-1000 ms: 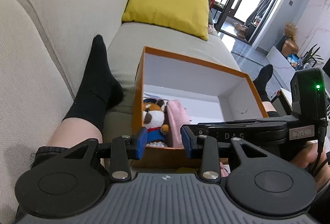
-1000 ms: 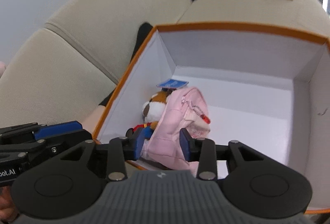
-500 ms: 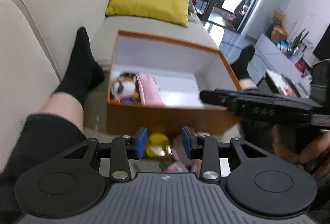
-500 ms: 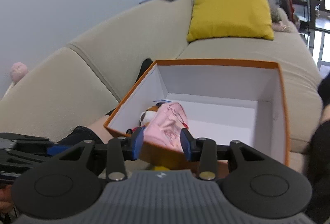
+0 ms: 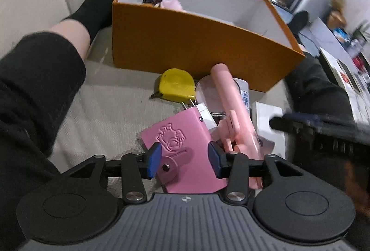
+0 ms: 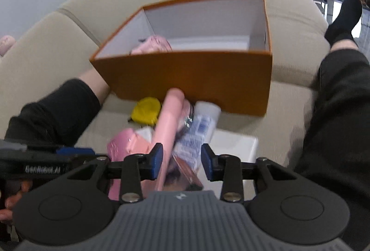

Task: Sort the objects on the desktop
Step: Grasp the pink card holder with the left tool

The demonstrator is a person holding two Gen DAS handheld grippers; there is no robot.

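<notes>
Pink leather or leather-look, embossed with a small cartoon figure, the pink card holder [image 5: 185,149] lies on the sofa seat [image 5: 111,112] directly between the jaws of the left gripper [image 5: 183,159]. Those jaws have just been opening and stand spread, one blue pad to each side of the holder's edges, neither pressing on it. It looks light, flat and fairly stiff, with a smooth face that could slide. The likeliest hold is across its two long edges, low down near the round snap tab, where the pads already line up.

Just right of the left jaws, the pink handle tool [image 5: 233,112] leans across a clear round container [image 5: 212,98] and overlaps the holder's far right corner, so lifting the holder may tip it. Ahead of the jaws sits a yellow tape measure [image 5: 177,86], and beyond it the orange box [image 5: 185,47], white inside, with a pink soft item showing above its near wall.

The right gripper [image 6: 181,159] hovers over the same pile, its jaws partly spread and gripping nothing. Between them show the pink tool's shaft and a blurred printed tube or packet [image 6: 198,133]. A white flat box [image 6: 233,142] lies just beyond the right jaw. The person's black-clad legs flank the pile on both sides, and the two grippers are close together, which leaves little room.
</notes>
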